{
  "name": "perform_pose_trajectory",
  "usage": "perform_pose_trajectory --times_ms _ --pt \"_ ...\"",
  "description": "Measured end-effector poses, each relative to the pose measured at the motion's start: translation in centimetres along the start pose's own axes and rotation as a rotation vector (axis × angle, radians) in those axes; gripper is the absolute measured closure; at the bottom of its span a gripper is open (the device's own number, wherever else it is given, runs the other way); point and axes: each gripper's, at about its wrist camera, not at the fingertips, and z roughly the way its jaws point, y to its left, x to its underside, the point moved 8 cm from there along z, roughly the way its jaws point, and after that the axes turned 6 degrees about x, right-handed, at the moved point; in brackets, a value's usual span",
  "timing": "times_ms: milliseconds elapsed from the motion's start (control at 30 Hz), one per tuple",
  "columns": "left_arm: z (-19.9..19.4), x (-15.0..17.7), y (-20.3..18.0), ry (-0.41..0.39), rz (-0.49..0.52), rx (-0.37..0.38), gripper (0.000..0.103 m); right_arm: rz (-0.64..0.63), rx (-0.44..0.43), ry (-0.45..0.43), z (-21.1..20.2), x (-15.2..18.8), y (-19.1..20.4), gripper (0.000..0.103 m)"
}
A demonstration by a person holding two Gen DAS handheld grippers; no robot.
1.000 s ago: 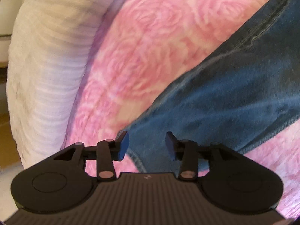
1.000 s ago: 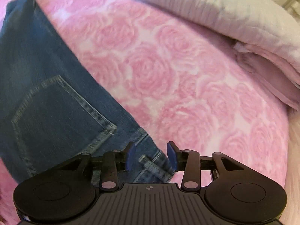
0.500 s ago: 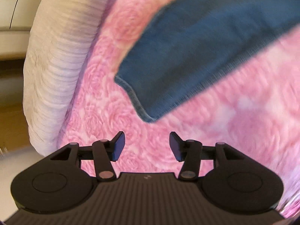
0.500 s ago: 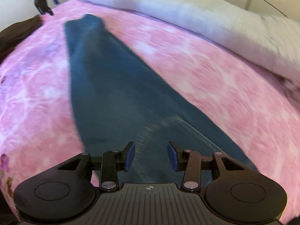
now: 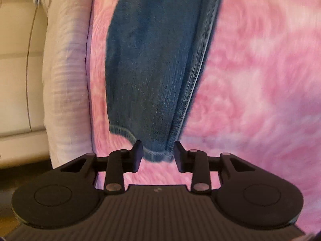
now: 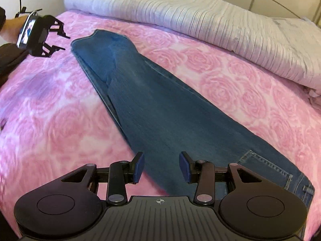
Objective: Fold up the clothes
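A pair of blue jeans (image 6: 160, 104) lies flat and long on the pink rose-patterned bedspread (image 6: 50, 110), legs stacked, back pocket near me. My right gripper (image 6: 161, 166) is open and empty, above the waist end. In the left wrist view my left gripper (image 5: 158, 156) is open, its jaws on either side of the hem of the jeans' leg (image 5: 152, 70), not closed on it. The left gripper also shows in the right wrist view (image 6: 58, 36), just left of the leg hems.
A folded white ribbed blanket (image 6: 200, 20) lies along the far edge of the bed; it also shows in the left wrist view (image 5: 66, 70). A cream panelled wall (image 5: 16, 60) stands beyond it. A dark garment (image 6: 8, 60) lies at the left edge.
Both grippers pulled back from the jeans and lifted. The left one swung round to the leg hem. The right one now looks along the whole length of the jeans.
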Motion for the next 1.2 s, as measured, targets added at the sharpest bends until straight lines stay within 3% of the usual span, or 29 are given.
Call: perform_pose_trajectory --times_ms 100,233,300,400,500,600,767,800,833,900,1000,1100,1200 --pt "1.7 0.7 -0.1 -0.076 0.056 -0.06 0.073 0.016 0.045 0.041 1.4 0.0 2.5 0.061" --pt "3.4 1.1 -0.5 -0.128 0.124 -0.086 0.075 0.033 0.084 0.085 3.4 -0.2 4.8 0.061" --pt "3.9 1.2 -0.4 -0.137 0.151 -0.096 0.096 0.047 0.091 0.094 4.3 -0.4 5.4 0.061" --pt "2.8 1.9 1.6 -0.176 0.124 -0.105 0.101 0.05 0.095 0.104 5.2 -0.8 5.6 0.061" --pt "2.3 3.2 4.5 -0.19 0.059 -0.138 0.101 0.048 0.095 0.101 5.4 -1.5 5.6 0.061" --pt "3.3 2.8 3.2 -0.162 0.114 -0.065 0.101 0.036 0.09 0.096 5.5 -2.2 5.6 0.061" --pt "3.9 2.8 1.4 -0.136 0.145 0.031 0.09 0.002 0.072 0.082 5.8 -3.4 5.7 0.061" --pt "3.6 3.0 1.5 -0.134 0.133 0.05 0.081 0.003 0.069 0.074 5.8 -3.7 5.4 0.061" --pt "3.1 3.4 1.8 -0.131 0.107 0.077 0.077 0.005 0.065 0.067 5.8 -4.1 5.2 0.061" --pt "2.1 4.2 2.5 -0.127 0.047 0.134 0.077 0.011 0.051 0.057 6.4 -5.1 4.4 0.061" --pt "0.2 5.3 5.5 -0.156 -0.171 0.24 0.077 0.013 0.026 0.043 7.6 -6.8 3.1 0.061" --pt "0.1 4.9 10.0 -0.182 -0.374 0.264 0.077 -0.004 0.002 0.017 9.6 -9.3 2.2 0.061" --pt "-0.4 2.8 12.1 -0.225 -0.479 0.26 0.077 -0.015 -0.013 0.011 12.2 -11.7 1.3 0.061"
